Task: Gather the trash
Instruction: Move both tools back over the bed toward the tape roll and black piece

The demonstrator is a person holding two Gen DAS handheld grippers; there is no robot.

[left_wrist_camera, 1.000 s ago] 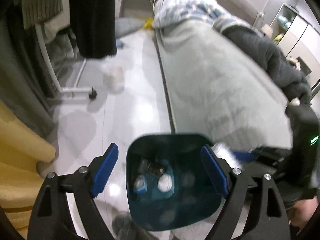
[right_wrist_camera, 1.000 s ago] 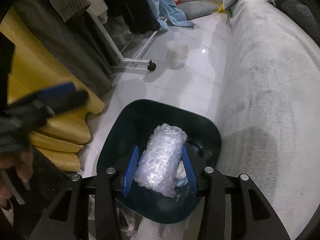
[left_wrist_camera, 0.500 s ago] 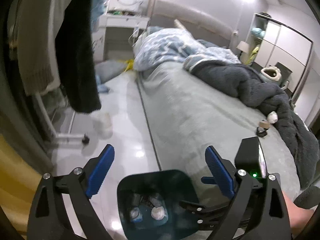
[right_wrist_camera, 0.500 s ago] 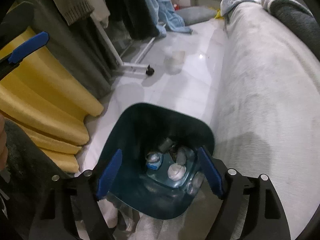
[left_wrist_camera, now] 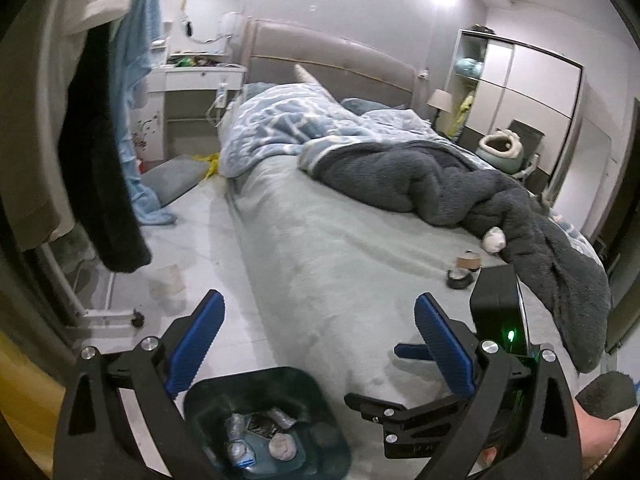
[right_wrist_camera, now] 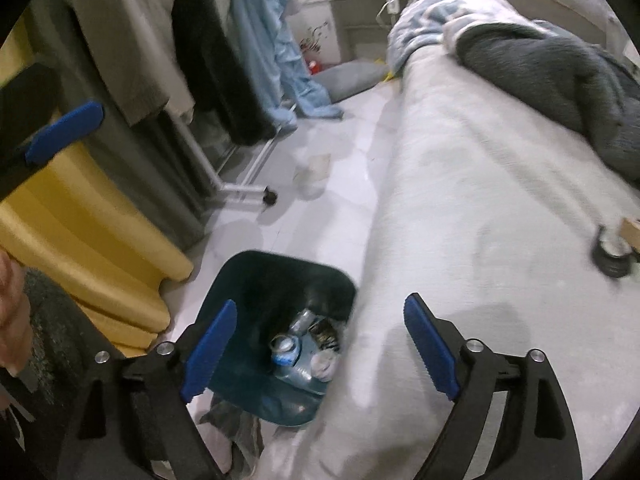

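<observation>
Beside the bed [right_wrist_camera: 460, 184], dark teal bin [right_wrist_camera: 256, 276] holding crumpled trash [right_wrist_camera: 304, 344], both grippers' jaws wide, empty.

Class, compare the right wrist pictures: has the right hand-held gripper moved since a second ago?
Yes. The right hand-held gripper has opened and swung right: the bin, formerly centred between its fingers, now sits lower left.

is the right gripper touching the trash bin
Apart. The right wrist view shows the right gripper with jaws open and empty, held above the trash bin, whose rim sits well below on the floor.
</observation>
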